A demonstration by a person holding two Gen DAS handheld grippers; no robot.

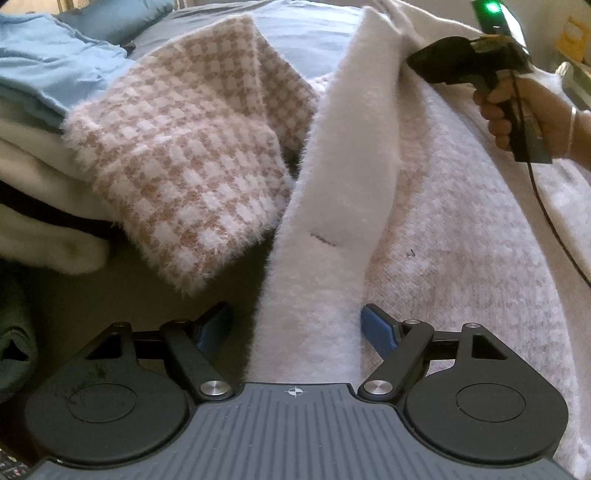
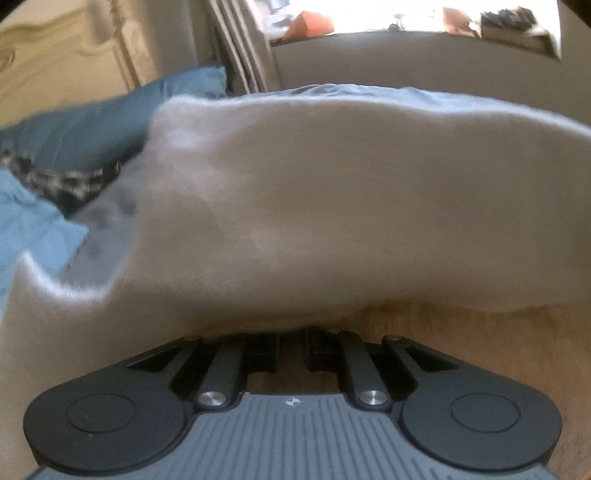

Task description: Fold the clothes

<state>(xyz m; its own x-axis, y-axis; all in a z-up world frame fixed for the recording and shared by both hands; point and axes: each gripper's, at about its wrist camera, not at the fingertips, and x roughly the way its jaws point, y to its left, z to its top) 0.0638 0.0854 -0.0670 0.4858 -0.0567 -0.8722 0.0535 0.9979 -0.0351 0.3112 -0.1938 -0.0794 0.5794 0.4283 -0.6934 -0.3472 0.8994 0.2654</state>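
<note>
Cardigan (image 1: 424, 221), fuzzy and pale, spread across bed (image 1: 306, 33) with plain front band running from 6 o'clock up toward 12 in left wrist view.

Left gripper (image 1: 297, 328): jaws spread wide, blue pads either side of band's lower end, nothing pinched. Beyond, at 10 o'clock, checked sleeve (image 1: 192, 155) doubled over itself beside band; farther out at 9 to 11 o'clock, stack of other clothes (image 1: 40, 110), blue on top, cream below.

Right gripper (image 2: 291, 350): jaws drawn close together, tips hidden under fuzzy cloth right at them; pinching it by the look, though the clamp itself not visible. Same gripper seen from left wrist view at 2 o'clock, held in a hand (image 1: 517, 110) up over cardigan's far edge. Right view blurred, cloth filling it from 9 to 3 o'clock, pillow (image 2: 92, 122) at 10 o'clock.

Judged step: carrying a side of cardigan over body, left side ready to pin or grip band.

To do well:
- Close left pads squarely on band, deep enough to catch full thickness, not fluff alone.
- Keep held edge taut and level while crossing, so no sag or bunching.
- Land edge parallel to band.
- Mind fluff snagging on pads at release; open fully, lift straight off.
- Keep clear of neighbouring stack.
</note>
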